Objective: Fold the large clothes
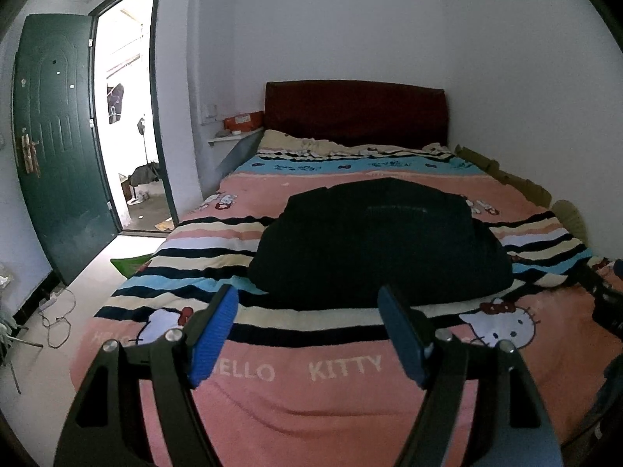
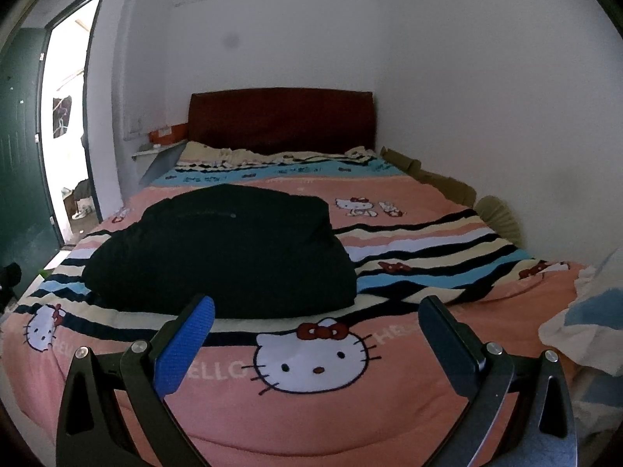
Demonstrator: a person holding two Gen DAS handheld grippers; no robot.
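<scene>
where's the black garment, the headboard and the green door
black garment (image 1: 381,245), left wrist view, middle of the bundle
headboard (image 2: 280,120), right wrist view, centre of its front
green door (image 1: 54,136), left wrist view, middle panel

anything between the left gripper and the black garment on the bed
Nothing but bedspread: in the left wrist view, only its stripes and Hello Kitty print separate the open left gripper from the black garment.

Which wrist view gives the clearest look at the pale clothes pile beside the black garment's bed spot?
The right wrist view: the pale clothes pile lies at the bed's right edge, white and light blue fabric visible. The left wrist view does not show it; only the black garment and dark gripper parts appear at its right edge.
</scene>
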